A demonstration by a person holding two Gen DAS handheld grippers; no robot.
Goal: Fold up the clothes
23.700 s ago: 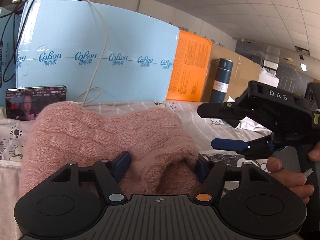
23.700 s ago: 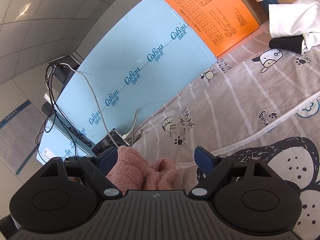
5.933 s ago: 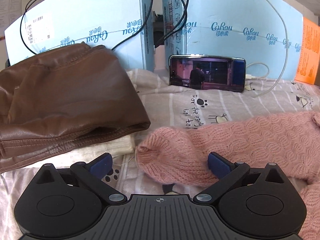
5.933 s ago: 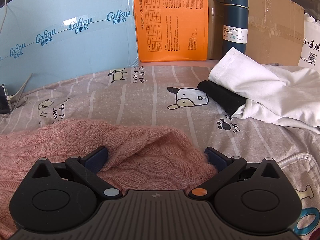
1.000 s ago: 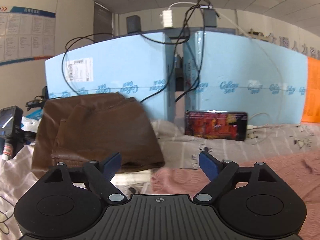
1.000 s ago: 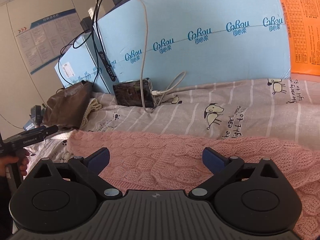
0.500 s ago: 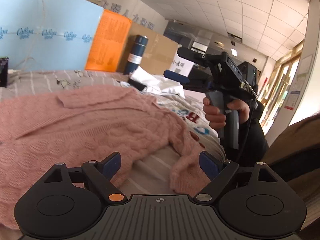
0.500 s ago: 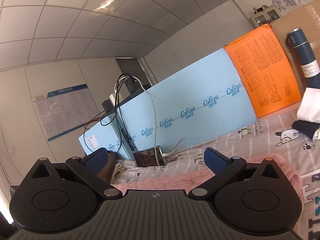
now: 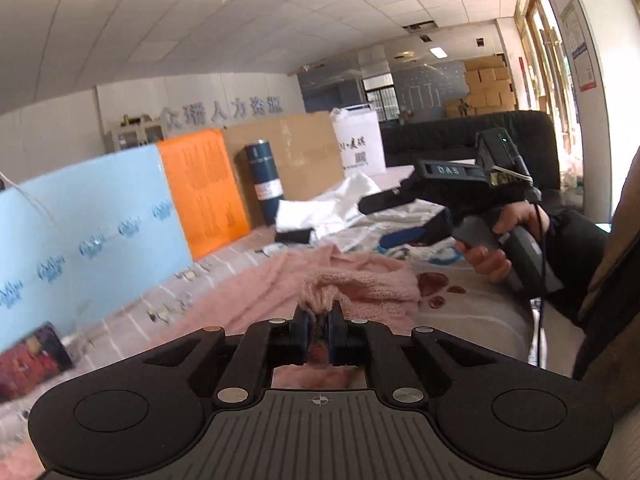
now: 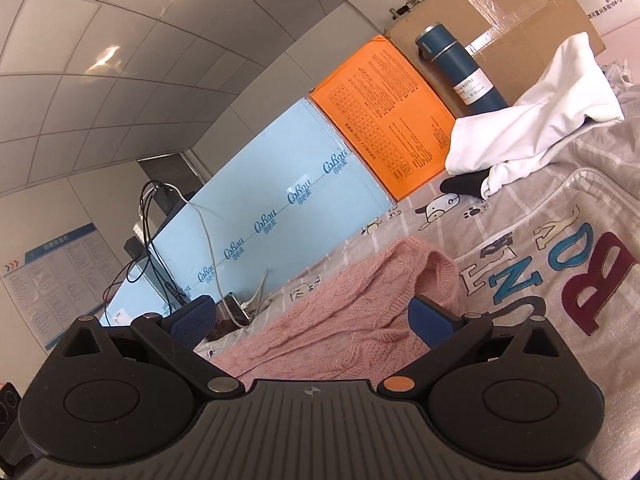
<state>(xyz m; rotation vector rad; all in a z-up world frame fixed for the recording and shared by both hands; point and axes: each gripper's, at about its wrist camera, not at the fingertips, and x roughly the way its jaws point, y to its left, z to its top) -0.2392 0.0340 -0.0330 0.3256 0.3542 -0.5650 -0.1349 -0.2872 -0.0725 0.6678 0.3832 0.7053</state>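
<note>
A bed sheet [image 10: 472,240] printed with cartoon animals is filling the lower right of the right wrist frame, boxes standing behind it. We are pinching a bunched bit of the pink sweater [image 9: 360,284] in our left gripper [image 9: 319,330], jaws clenched on the knit at frame centre; it is probably a cuff, though blur is hiding the detail. Our right gripper [image 10: 312,320] is hanging released above the sweater. To fold well, we are wanting the pinched part carried across flat, no dragging.
</note>
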